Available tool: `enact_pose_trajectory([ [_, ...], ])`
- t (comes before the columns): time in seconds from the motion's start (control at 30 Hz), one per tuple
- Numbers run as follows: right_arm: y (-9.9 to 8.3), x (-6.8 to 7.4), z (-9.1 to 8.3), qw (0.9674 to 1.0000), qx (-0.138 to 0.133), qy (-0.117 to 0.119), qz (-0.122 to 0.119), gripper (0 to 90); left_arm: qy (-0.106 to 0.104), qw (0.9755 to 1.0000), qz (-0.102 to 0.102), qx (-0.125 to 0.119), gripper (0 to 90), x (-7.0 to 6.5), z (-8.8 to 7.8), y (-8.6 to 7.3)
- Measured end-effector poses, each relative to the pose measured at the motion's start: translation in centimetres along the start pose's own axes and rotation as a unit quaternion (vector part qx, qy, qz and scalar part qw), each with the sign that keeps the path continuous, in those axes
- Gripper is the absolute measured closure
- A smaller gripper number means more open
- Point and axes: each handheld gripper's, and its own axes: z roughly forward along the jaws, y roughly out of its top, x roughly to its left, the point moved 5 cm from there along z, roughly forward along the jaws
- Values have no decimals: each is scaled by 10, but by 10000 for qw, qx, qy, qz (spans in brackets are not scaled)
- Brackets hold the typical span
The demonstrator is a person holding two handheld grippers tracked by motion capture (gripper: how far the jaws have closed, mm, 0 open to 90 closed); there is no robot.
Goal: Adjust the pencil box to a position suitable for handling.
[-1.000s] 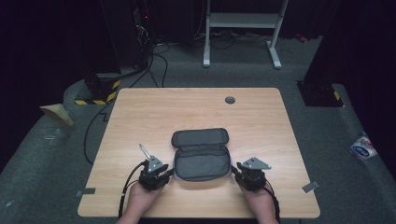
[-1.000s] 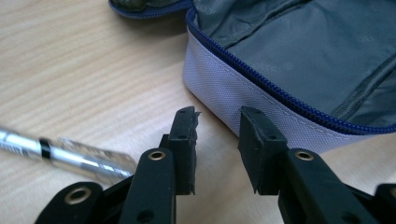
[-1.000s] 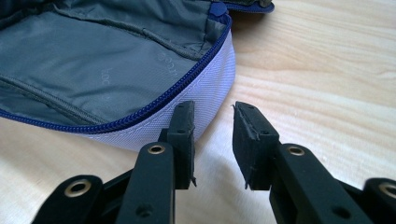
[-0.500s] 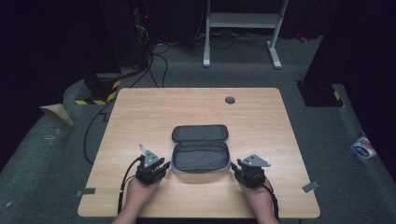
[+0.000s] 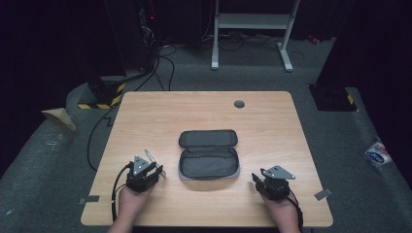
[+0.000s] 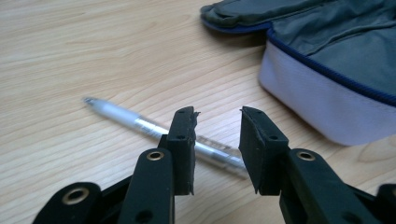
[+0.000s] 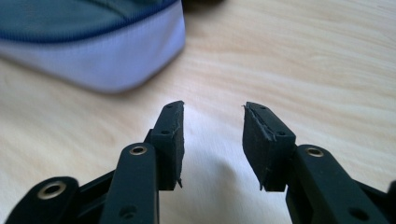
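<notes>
left gripper view | fingers [image 6: 217,140] released | slim silver pen [image 6: 140,125] | soft grey pouch [image 6: 336,60]

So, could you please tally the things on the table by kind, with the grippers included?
Pencil case, open, grey: 1
Pen, silver, lying on the wood: 1
Grippers, black: 2, left gripper and right gripper
Total: 4

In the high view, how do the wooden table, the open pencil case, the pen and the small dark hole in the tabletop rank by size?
Largest to smallest, as they look from above:
1. wooden table
2. open pencil case
3. pen and dark hole: both tiny; the pen is partly hidden by the left gripper, so I won't rank them.
</notes>
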Motion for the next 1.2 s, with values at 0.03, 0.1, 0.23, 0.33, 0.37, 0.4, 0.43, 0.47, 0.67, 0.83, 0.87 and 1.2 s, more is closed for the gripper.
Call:
enact_pose_trajectory([
  [0.03,-3,-1,-1,10000,36,-12,-15,580,13,10000,-23,-5,658,2,-1,0],
  [0.1,-7,-3,-2,10000,78,-28,29,580,90,9999,-101,-29,658,7,-1,0],
  [0.23,-7,-5,0,9999,84,-27,92,574,155,9995,-281,8,664,17,-1,-2],
  [0.33,-8,-5,5,9998,161,-10,120,572,214,9987,-467,68,664,24,4,-5],
  [0.37,-8,-6,6,9998,167,-17,146,572,216,9985,-494,92,662,26,6,-5],
  [0.4,-8,-6,6,9998,139,-18,126,572,187,9982,-561,97,655,27,8,-5],
  [0.43,-7,-7,6,9998,149,-12,135,572,159,9980,-610,75,644,28,10,-5],
  [0.47,-8,-7,7,9998,164,-9,143,573,142,9975,-684,67,635,28,11,-4],
  [0.67,-8,-6,8,9998,184,3,111,574,215,9990,-376,126,505,4,20,2],
  [0.83,-8,-5,7,9997,196,12,111,571,586,9969,-272,438,322,0,28,0],
  [0.87,-8,-5,7,9997,195,13,115,570,649,9963,-243,500,315,1,28,-1],
  [1.2,-9,-5,7,9997,186,38,126,564,533,9956,-240,727,364,9,18,-12],
])
